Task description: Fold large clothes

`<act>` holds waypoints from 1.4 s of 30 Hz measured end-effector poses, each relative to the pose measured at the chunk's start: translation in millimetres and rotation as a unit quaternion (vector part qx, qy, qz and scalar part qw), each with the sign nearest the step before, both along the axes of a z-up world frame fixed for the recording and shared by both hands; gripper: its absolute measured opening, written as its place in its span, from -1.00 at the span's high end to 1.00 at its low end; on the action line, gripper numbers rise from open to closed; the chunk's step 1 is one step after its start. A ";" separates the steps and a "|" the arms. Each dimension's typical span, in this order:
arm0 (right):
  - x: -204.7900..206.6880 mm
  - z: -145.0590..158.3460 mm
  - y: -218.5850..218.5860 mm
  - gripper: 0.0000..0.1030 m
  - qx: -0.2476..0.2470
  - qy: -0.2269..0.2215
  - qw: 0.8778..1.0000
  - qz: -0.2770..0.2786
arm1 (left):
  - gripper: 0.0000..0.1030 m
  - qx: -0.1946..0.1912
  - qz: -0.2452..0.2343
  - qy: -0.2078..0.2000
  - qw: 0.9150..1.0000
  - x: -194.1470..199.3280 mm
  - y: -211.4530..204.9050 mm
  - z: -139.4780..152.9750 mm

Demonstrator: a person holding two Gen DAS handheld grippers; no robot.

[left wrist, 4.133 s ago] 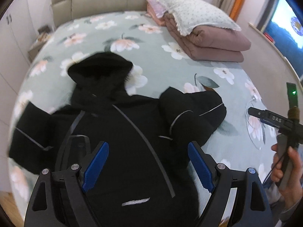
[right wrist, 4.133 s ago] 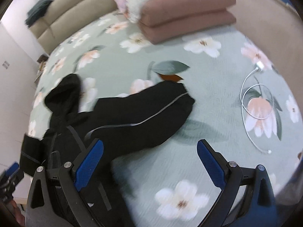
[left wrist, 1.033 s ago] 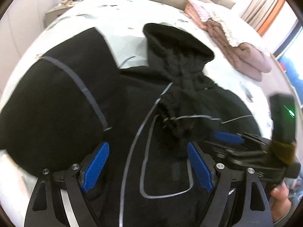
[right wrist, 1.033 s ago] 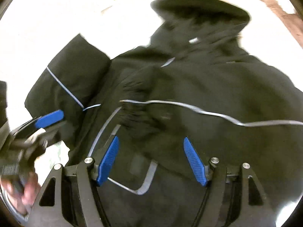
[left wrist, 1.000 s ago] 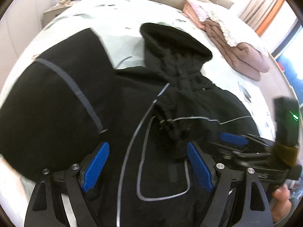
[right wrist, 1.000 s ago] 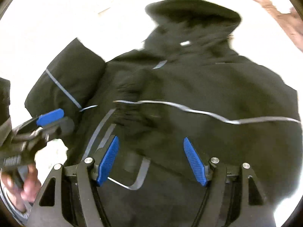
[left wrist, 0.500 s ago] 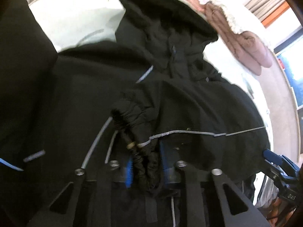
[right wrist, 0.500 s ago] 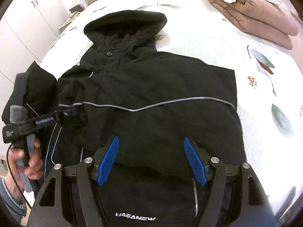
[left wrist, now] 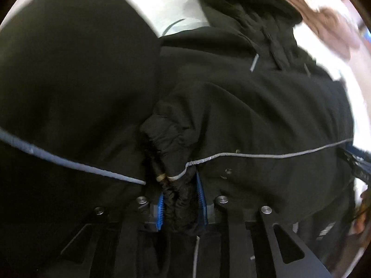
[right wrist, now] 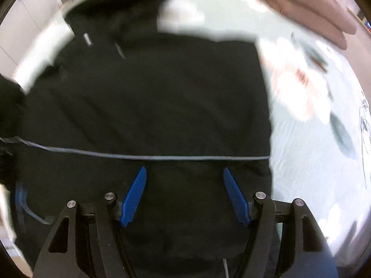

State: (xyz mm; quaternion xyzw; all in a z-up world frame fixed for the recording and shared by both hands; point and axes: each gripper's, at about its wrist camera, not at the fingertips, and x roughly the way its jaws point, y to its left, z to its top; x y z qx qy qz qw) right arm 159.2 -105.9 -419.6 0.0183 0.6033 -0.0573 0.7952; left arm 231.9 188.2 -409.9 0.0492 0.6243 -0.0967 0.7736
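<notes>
While the left tongs (left wrist: pixel 180 202) pinch the gathered sleeve cuff (left wrist: pixel 167 139) low in the frame and the right tongs (right wrist: pixel 185 194) hover spread over the black jacket (right wrist: pixel 150 106) on the bed (right wrist: pixel 308 166), the bunched elastic could slip free, undoing the fold.

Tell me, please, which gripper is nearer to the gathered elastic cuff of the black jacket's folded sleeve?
Left. The left gripper is shut on the gathered elastic cuff, pinched between its blue pads. The right gripper hangs open above the black jacket, gripping nothing.
</notes>
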 end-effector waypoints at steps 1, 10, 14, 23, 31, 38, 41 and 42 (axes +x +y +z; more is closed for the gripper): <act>0.2 1.2 1.2 -0.44 -0.004 -0.002 1.000 0.002 | 0.48 0.014 -0.006 -0.011 1.000 -2.5 -4.9 3.4; -4.3 47.3 8.3 -0.41 0.033 -0.024 0.999 0.000 | 0.13 -0.111 0.079 -0.108 0.985 -29.1 27.0 82.8; -10.7 60.8 39.5 -0.41 0.035 -0.047 0.998 0.034 | -0.01 -0.150 0.054 -0.095 0.983 -28.5 4.8 81.7; -15.0 9.9 68.8 -0.42 0.017 0.022 0.998 0.052 | -0.01 -0.134 0.059 -0.018 0.989 -9.5 -28.0 -19.3; 0.3 12.2 78.0 -0.51 0.010 0.041 0.998 0.056 | -0.01 -0.200 0.034 -0.038 0.979 -31.5 -11.9 45.1; 2.3 8.5 81.8 -0.63 0.003 0.047 0.998 0.052 | -0.02 -0.259 0.052 -0.078 0.961 -44.7 53.1 132.1; 4.0 9.2 84.3 -0.66 0.001 0.049 0.997 0.052 | -0.03 -0.279 0.092 -0.127 0.947 -42.6 101.0 166.9; 4.7 10.1 85.4 -0.67 0.001 0.049 0.997 0.053 | -0.07 -0.279 0.103 -0.139 0.945 -39.7 114.1 171.6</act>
